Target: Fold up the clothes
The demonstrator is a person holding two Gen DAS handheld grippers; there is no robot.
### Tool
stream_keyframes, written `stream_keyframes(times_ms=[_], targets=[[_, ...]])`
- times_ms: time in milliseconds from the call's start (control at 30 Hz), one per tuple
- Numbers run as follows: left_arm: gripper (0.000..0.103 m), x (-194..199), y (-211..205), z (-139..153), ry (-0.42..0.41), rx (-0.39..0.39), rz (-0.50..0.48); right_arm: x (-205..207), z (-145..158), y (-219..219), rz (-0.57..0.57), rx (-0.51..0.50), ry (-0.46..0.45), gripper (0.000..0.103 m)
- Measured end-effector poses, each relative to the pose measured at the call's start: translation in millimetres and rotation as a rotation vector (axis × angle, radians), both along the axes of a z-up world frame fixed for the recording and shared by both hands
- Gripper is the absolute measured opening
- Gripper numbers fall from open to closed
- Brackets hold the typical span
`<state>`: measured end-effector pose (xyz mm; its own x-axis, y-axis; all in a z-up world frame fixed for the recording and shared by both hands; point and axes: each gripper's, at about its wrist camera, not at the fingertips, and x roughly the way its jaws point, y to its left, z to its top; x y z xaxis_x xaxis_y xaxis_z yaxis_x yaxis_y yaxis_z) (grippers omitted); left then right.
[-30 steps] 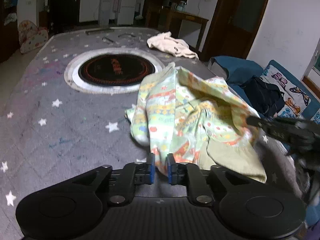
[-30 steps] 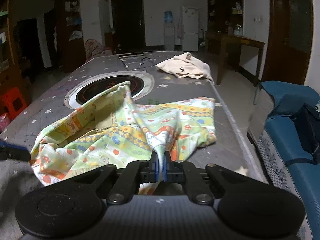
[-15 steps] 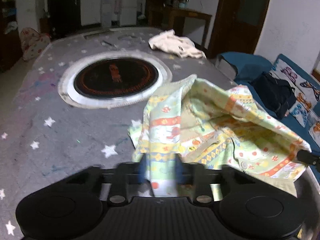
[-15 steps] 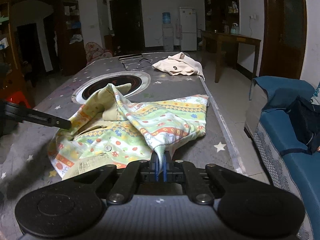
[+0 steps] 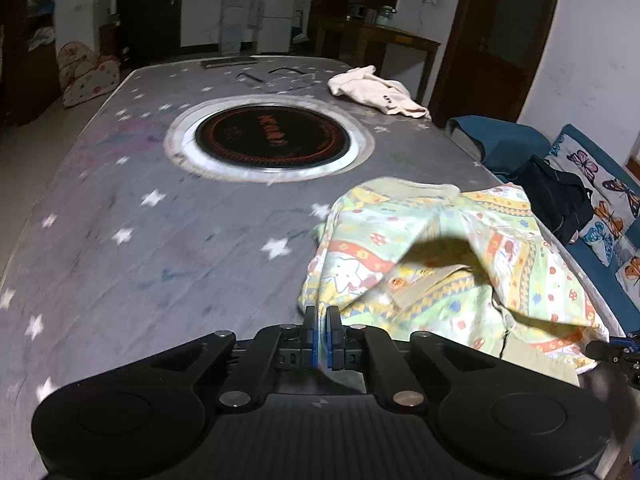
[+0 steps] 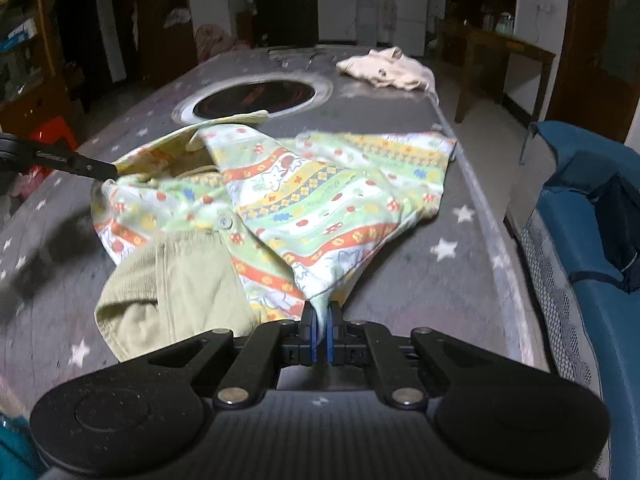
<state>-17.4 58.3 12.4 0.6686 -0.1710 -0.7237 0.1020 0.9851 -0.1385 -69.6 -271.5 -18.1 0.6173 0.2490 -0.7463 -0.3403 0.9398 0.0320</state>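
Observation:
A pale green child's garment (image 5: 440,264) printed with orange and yellow bands lies crumpled on the near right of the grey star-patterned table (image 5: 160,240). My left gripper (image 5: 320,314) is shut on its near left corner. In the right wrist view the same garment (image 6: 320,200) spreads ahead, with its olive lining (image 6: 172,280) turned out at the left. There my right gripper (image 6: 320,310) is shut on a pinched point of its near hem. The left gripper's fingers (image 6: 96,169) hold the cloth's far left edge.
A round black cooktop with a steel ring (image 5: 272,136) is set into the table's middle. A cream garment (image 5: 376,90) lies at the far right corner. A blue sofa (image 6: 580,220) with a black bag (image 5: 556,196) runs along the table's right edge.
My left gripper has gone from open around the cloth to shut on it. Both grippers drew back and apart, pulling the garment toward the near edge and spreading it flatter.

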Motion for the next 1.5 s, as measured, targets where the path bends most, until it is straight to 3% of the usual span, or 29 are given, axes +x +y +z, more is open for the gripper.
stream_keyframes(times_ms=[133, 167, 333, 500, 800, 933, 1133, 1500], targets=[[0.004, -23.2, 12.1, -2.9, 0.012, 0.001, 0.013, -3.5, 6.6, -3.4, 0.036, -0.005, 0.016, 0.017], [0.004, -28.6, 15.1, -3.6, 0.015, -0.001, 0.016, -5.2, 10.1, -3.5, 0.055, -0.011, 0.006, 0.026], [0.004, -47.0, 25.7, -9.0, 0.037, -0.014, 0.046, -1.1, 23.9, 0.9, 0.114, -0.01, -0.061, 0.04], [0.004, -51.6, 29.3, -10.0, 0.042, -0.021, 0.06, 27.0, 19.5, 17.7, 0.138, 0.001, -0.098, 0.04], [0.004, -41.6, 36.0, -6.9, 0.027, 0.011, 0.094, 67.2, -22.0, 50.9, 0.154, -0.03, -0.023, 0.042], [0.004, -33.6, 41.5, -6.7, 0.022, 0.03, 0.114, 82.5, -23.5, 66.1, 0.18, -0.024, -0.033, 0.042], [0.004, -25.3, 63.4, -7.4, 0.018, 0.044, 0.184, 112.8, -27.2, 102.9, 0.217, -0.009, -0.055, 0.043], [0.004, -48.5, 120.1, -15.7, 0.05, 0.035, 0.349, 146.2, -31.2, 191.5, 0.358, -0.028, -0.087, 0.042]])
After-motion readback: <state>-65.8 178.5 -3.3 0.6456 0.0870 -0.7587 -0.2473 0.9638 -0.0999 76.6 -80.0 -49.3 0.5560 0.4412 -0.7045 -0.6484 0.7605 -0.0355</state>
